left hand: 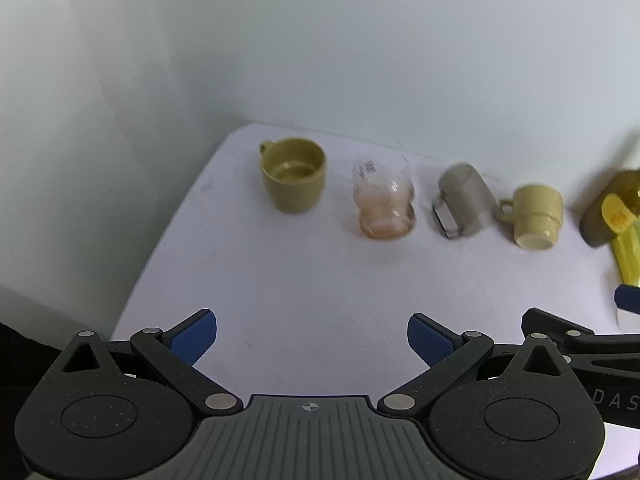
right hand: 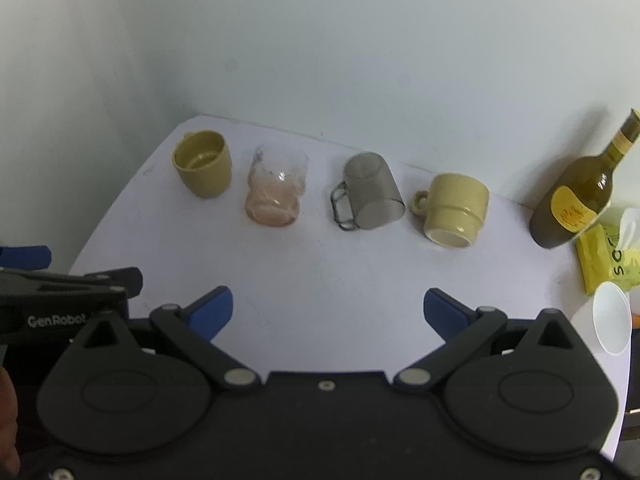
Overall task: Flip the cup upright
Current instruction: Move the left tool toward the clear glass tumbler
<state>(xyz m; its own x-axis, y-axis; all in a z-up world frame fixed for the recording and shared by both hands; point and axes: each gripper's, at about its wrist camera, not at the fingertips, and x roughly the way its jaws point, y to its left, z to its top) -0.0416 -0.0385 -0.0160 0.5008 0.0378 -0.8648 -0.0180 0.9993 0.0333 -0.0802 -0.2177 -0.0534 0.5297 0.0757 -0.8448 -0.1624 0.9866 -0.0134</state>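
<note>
Across the middle of the white table (right hand: pixel 320 280), from left to right: an upright olive mug (right hand: pixel 203 163), a clear glass (right hand: pixel 277 185), a grey metal cup (right hand: pixel 371 191) upside down, a cream mug (right hand: pixel 455 209) upside down, and a bottle (right hand: pixel 576 196) at the right edge. The left gripper (left hand: pixel 312 340) and right gripper (right hand: pixel 328 312) are at the bottom of their frames, jaws apart, holding nothing.

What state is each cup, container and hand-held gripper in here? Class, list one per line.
Olive mug: upright, empty.
Pink-tinted glass: upright.
Grey metal mug: upside down, base up.
Cream mug: tipped, mouth facing the camera.
Olive-green bottle: standing, leaning in the fisheye view.
White paper cup: on its side.
Left hand-held gripper: open, empty.
Right hand-held gripper: open, empty.
</note>
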